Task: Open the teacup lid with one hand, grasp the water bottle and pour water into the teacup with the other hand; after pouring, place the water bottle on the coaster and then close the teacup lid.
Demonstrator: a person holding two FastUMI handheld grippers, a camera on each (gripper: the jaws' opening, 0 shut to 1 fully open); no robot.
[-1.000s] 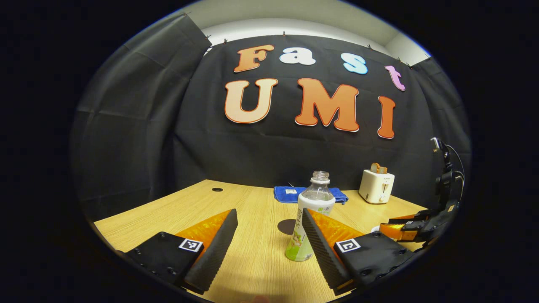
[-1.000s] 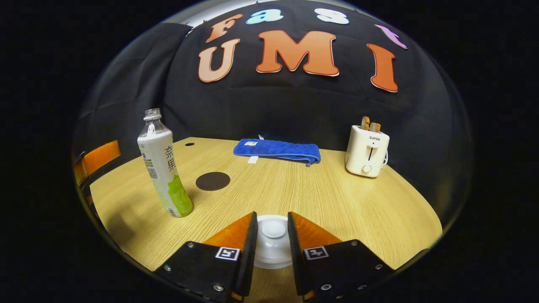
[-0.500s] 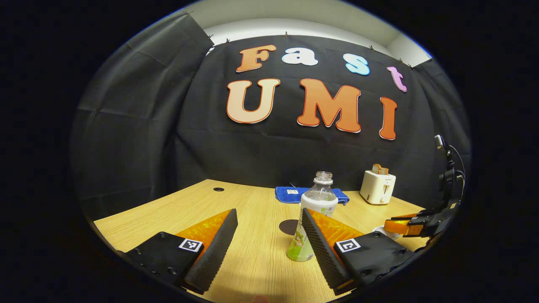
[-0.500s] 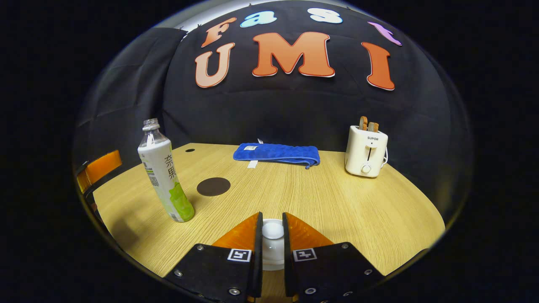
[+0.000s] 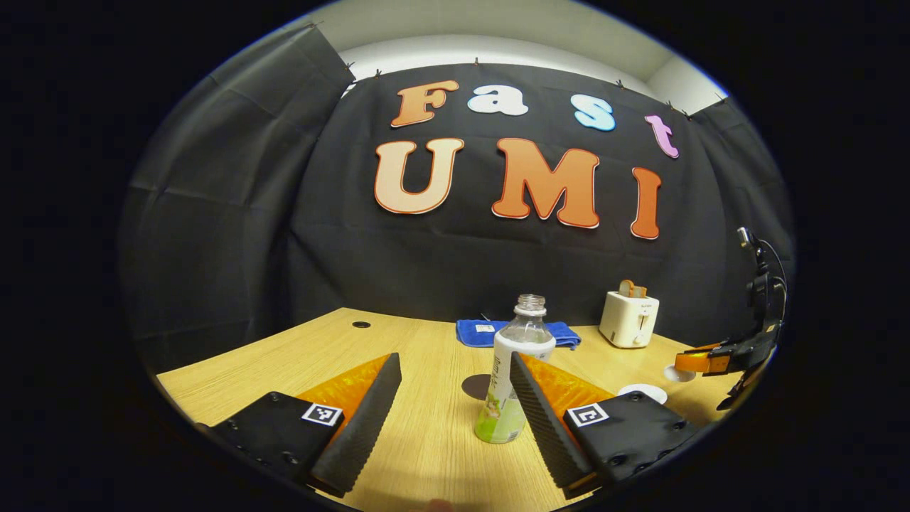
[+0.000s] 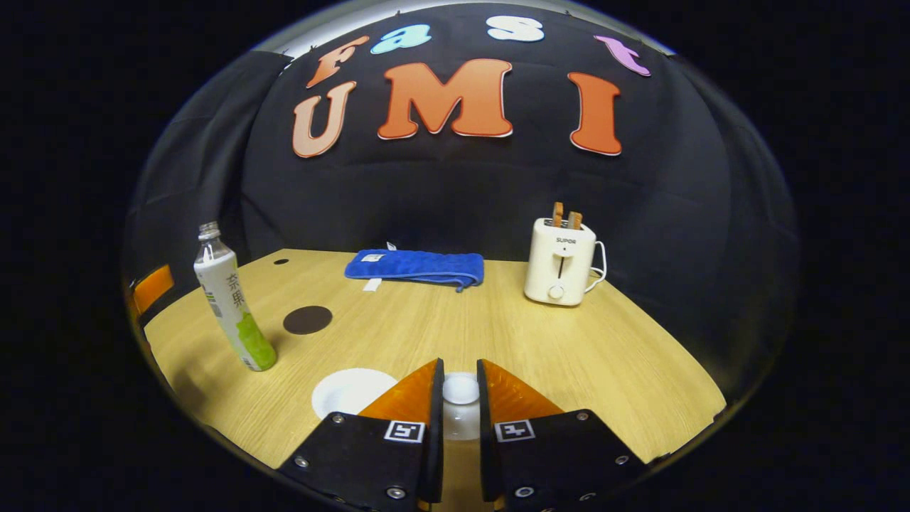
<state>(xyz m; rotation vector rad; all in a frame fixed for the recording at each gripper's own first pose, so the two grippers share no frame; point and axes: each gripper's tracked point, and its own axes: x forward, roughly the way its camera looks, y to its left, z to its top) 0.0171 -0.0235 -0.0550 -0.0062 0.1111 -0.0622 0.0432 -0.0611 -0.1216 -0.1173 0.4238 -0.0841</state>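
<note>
My right gripper (image 6: pixel 460 398) is pinched on the knob of the teacup lid (image 6: pixel 461 409), holding it off the open teacup (image 6: pixel 350 391), which stands near the worktop's (image 6: pixel 569 355) front edge. My left gripper (image 5: pixel 455 409) gapes wide and empty. The water bottle (image 5: pixel 513 377) stands upright just ahead, between its fingers, untouched, with the coaster (image 5: pixel 478 386) behind.

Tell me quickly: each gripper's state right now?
Left gripper: open, water bottle between its fingers, ungripped.
Right gripper: shut on teacup lid.
</note>
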